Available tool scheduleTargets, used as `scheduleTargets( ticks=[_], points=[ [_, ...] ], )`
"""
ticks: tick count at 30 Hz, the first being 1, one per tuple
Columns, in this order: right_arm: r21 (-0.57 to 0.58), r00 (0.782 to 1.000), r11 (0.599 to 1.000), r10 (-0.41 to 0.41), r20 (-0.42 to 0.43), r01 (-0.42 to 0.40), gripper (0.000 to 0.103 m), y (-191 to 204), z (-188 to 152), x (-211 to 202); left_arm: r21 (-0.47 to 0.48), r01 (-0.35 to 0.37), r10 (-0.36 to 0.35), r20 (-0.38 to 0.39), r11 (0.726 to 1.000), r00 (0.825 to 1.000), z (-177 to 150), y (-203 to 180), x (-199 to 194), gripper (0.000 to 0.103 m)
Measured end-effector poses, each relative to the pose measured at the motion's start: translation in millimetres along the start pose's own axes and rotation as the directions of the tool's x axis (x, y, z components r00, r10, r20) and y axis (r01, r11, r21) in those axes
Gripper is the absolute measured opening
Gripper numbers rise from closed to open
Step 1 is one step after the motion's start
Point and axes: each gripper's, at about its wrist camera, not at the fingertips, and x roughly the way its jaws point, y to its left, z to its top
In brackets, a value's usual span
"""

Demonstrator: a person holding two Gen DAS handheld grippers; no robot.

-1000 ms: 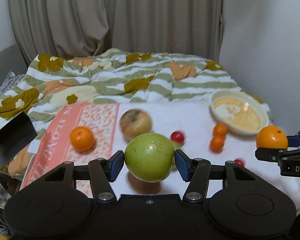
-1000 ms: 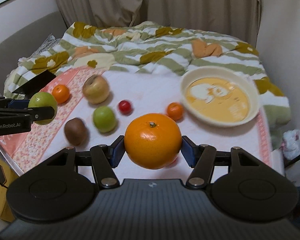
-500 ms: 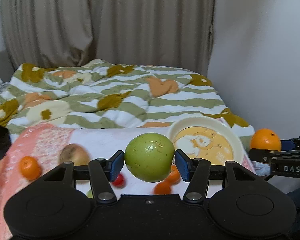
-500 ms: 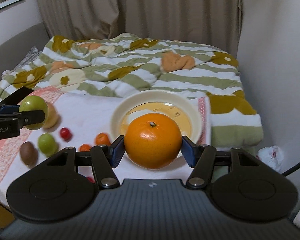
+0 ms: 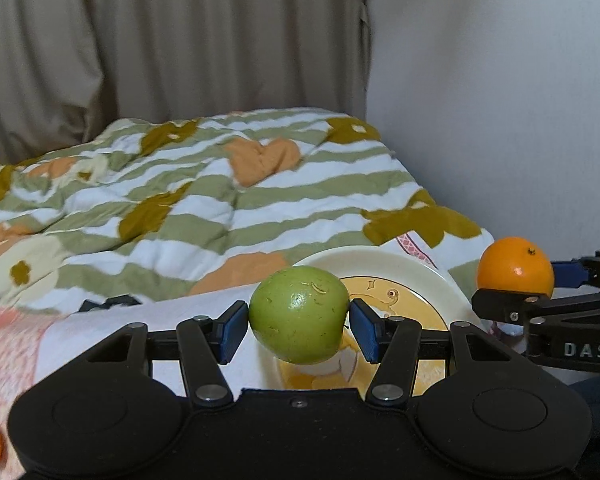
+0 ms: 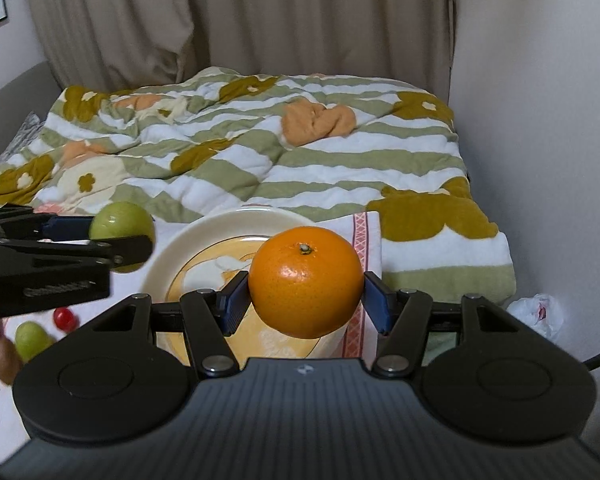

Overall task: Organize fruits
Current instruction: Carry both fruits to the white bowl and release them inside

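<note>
Beige curtains (image 6: 220, 20) hang behind a bed under a green-striped floral quilt (image 6: 260, 152), and a white cloth (image 5: 112, 336) covers the near end. Left gripper (image 5: 299, 326) has its blue pads clamped on a green apple (image 5: 299, 314), held in the air over the cream plate (image 5: 400, 264). Right gripper (image 6: 305, 300) squeezes a big orange (image 6: 305, 282) above that plate's 3 o'clock rim. Down at 8 o'clock on the cloth sit a small green fruit (image 6: 30, 338) and a red cherry tomato (image 6: 65, 318), just beside each other.
</note>
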Motion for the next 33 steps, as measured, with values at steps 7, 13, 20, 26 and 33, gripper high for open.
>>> scheduleTargets(
  ticks=[7,13,20,26,33],
  points=[
    [0.046,0.999,0.998,-0.029,-0.02,0.03,0.075,-13.7,11.6,25.5,0.09,0.038,-0.034,-0.039,0.995,0.999,10.7,-8.6,49.5,0.06],
    [0.07,0.998,0.996,-0.057,-0.035,0.059,0.075,-21.6,14.7,36.7,0.172,0.064,-0.055,-0.056,0.983,0.997,9.8,-22.1,74.4,0.06],
    [0.092,0.995,0.991,-0.088,-0.046,0.092,0.075,-31.6,13.7,37.3,0.231,0.076,-0.061,-0.07,0.97,0.996,7.9,-34.6,87.8,0.061],
    [0.101,0.995,0.99,-0.091,-0.039,0.094,0.075,-36.4,17.7,31.6,0.238,0.042,-0.044,0.003,0.97,0.999,14.8,-33.9,65.5,0.103],
    [0.058,0.998,0.997,-0.049,-0.041,0.052,0.075,-28.7,22.6,33.5,0.173,0.044,-0.027,-0.097,0.984,0.995,13.4,-11.2,51.0,0.103]
  ],
)
